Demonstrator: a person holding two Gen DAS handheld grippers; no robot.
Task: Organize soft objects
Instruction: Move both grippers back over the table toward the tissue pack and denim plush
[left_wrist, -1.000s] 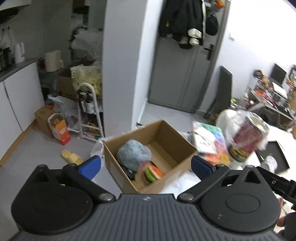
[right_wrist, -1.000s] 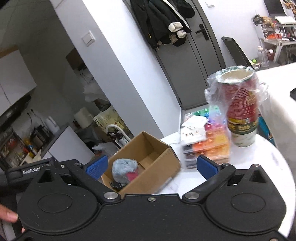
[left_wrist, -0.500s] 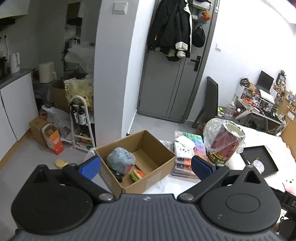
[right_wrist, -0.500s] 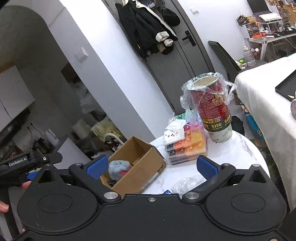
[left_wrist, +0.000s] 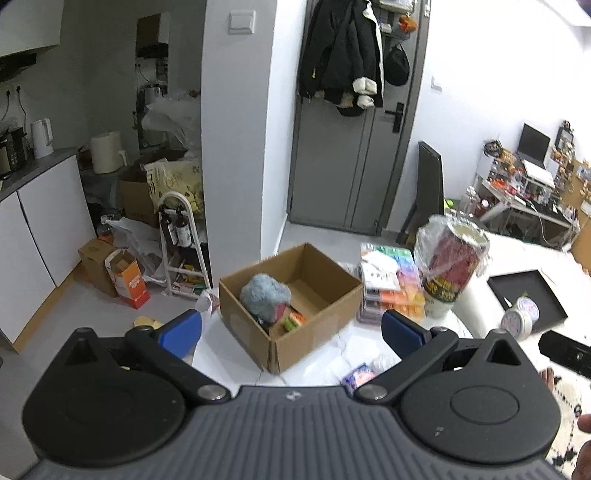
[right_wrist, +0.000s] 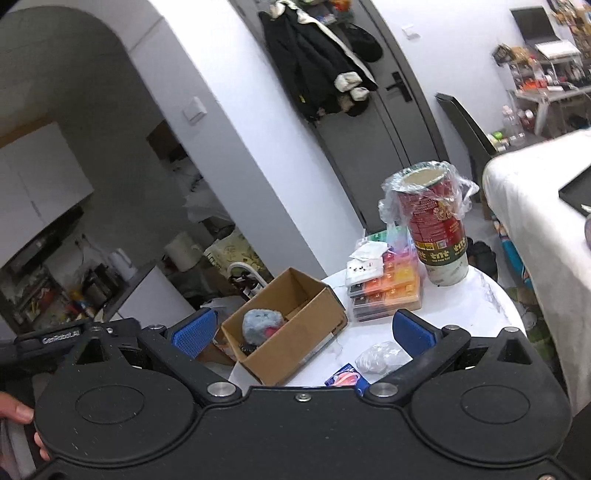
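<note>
An open cardboard box (left_wrist: 314, 325) stands on a small round white table (right_wrist: 480, 295). Inside it lie a grey-blue fluffy soft toy (left_wrist: 264, 295) and a small green and orange soft item (left_wrist: 293, 320). The box (right_wrist: 295, 332) and the fluffy toy (right_wrist: 260, 325) also show in the right wrist view. My left gripper (left_wrist: 291, 330) is open and empty, held back from and above the box. My right gripper (right_wrist: 303, 332) is open and empty, also back from the box. A small blue and pink packet (right_wrist: 345, 378) and a crumpled clear bag (right_wrist: 378, 356) lie on the table near the front.
A stack of colourful boxes (right_wrist: 388, 291) and a tall red canister wrapped in plastic (right_wrist: 436, 229) stand behind the cardboard box. A white bed edge (right_wrist: 535, 221) is to the right, with a black tray (left_wrist: 524, 299) on it. Clutter and a bottle rack (left_wrist: 181, 243) stand on the floor at left.
Both grippers have pulled back and upward from the box, which now looks smaller and farther away. Both stay open and empty. The packet and bag at the table's front have come into view.
</note>
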